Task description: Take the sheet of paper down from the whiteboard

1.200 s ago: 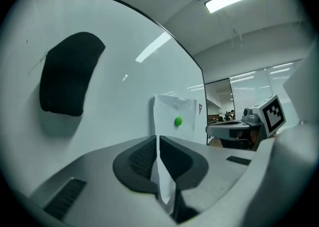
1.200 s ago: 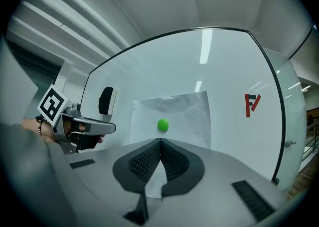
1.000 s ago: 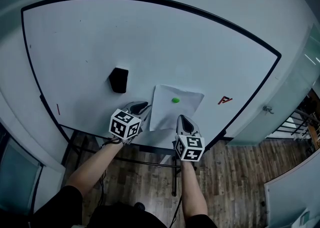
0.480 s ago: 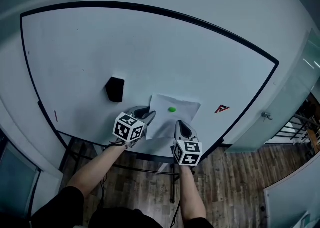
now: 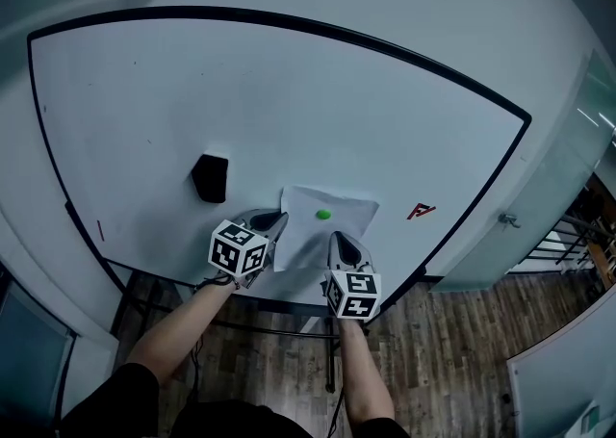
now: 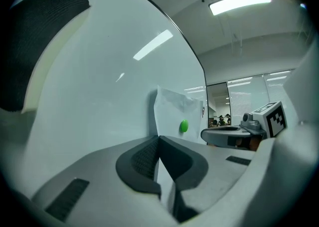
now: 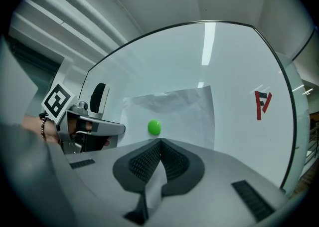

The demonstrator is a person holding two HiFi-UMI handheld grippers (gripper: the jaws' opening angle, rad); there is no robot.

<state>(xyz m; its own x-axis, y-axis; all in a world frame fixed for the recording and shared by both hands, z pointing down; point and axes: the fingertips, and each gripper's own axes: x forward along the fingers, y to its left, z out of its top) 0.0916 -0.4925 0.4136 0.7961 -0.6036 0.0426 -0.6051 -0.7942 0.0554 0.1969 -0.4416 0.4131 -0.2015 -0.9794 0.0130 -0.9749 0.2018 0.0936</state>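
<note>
Magnet (image 5: 323, 214) pins paper (image 5: 348, 221) near black eraser (image 5: 209, 178).

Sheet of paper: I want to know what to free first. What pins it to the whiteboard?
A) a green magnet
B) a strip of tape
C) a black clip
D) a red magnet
A: a round green magnet sits on the sheet of paper, holding it against the whiteboard.

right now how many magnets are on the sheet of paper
1: a green magnet near the centre of the sheet of paper. Its lower edge is partly hidden.
</note>
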